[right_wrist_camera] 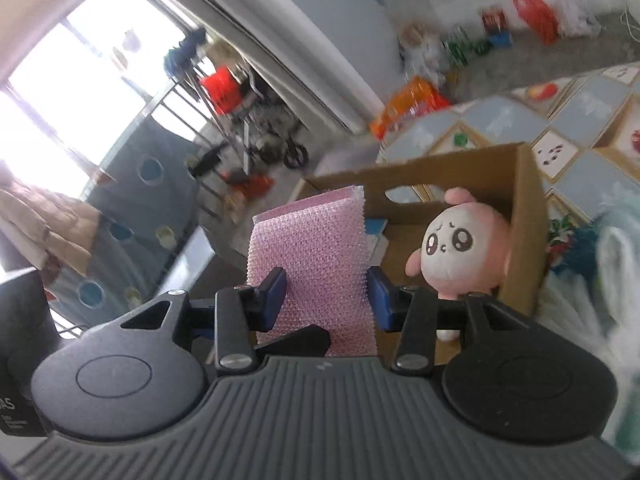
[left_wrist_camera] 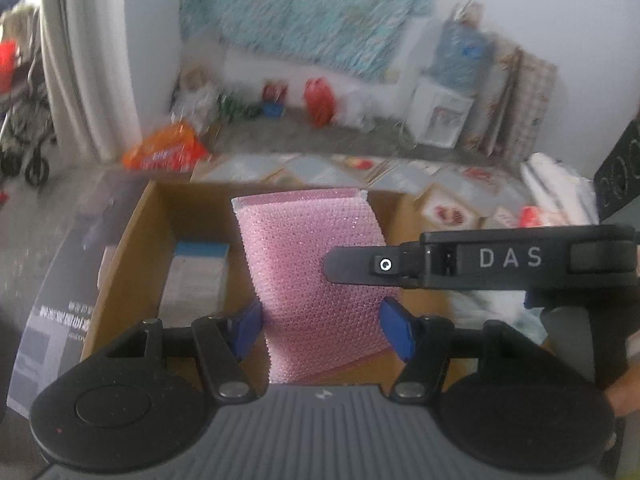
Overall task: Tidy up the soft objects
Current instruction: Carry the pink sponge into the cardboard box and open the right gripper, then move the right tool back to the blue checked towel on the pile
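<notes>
Blue pads (left_wrist_camera: 248, 326) of the left hand-held gripper (left_wrist_camera: 320, 326) sit nearest the lens, pinching the lower end of a pink mesh sponge pad (left_wrist_camera: 308, 264), which stands upright btwn them over an open cardboard box (left_wrist_camera: 132, 240). From the right side of this view, 1 black finger marked DAS (left_wrist_camera: 508, 258) crosses in front of the pad's right edge. Inside the box, bottom left, lies a small white carton w/ a blue end (left_wrist_camera: 198, 276). Beyond the box a quilt w/ a diamond pattern (left_wrist_camera: 420, 176) spreads out; an orange snack bag (left_wrist_camera: 168, 150) lies at its far left corner.

Right wrist view: right hand-held gripper (right_wrist_camera: 326, 296) also clamped on the same pink mesh sponge pad (right_wrist_camera: 308, 240), both blue pads (right_wrist_camera: 274, 296) pressing its sides. Pad rises above the near-left rim of the cardboard box (right_wrist_camera: 524, 216). 1 pink-and-white plush doll (right_wrist_camera: 460, 248) sits in the box against the right wall, face toward the lens. Background blurred.
</notes>
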Demonstrator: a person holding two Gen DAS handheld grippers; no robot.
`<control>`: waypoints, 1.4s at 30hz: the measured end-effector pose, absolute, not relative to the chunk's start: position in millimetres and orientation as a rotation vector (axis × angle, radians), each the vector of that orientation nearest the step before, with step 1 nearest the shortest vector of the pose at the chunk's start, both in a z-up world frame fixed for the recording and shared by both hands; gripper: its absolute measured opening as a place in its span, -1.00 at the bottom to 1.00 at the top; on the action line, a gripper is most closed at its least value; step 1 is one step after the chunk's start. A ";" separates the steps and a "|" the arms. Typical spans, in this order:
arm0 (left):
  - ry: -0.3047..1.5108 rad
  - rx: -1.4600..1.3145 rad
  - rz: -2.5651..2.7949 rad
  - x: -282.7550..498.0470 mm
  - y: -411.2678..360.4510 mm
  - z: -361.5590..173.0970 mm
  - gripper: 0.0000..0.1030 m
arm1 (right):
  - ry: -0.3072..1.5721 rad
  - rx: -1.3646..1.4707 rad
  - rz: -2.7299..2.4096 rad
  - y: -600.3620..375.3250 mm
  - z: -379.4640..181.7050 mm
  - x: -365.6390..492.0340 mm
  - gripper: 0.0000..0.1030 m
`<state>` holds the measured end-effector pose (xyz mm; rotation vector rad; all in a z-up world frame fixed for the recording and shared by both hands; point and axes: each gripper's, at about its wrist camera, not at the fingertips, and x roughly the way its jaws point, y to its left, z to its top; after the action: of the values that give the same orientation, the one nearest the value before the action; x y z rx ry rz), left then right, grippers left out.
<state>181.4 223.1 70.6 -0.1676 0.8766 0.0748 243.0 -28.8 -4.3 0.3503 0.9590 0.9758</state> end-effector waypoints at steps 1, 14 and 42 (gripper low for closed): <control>0.895 -0.177 0.080 188.3 231.0 65.6 0.25 | 0.981 0.350 0.965 -21.2 -8.8 246.6 -0.14; 1.095 -0.265 0.144 244.5 294.4 -11.1 0.28 | 1.113 0.305 0.857 47.5 -67.0 301.9 -0.10; 0.679 -0.006 -0.213 63.5 129.7 112.7 0.86 | 0.585 0.567 0.856 -299.8 27.4 151.2 0.43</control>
<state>63.5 129.7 112.7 -0.0063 0.6795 -0.2126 151.2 -299.8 27.4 0.5668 0.5853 0.8563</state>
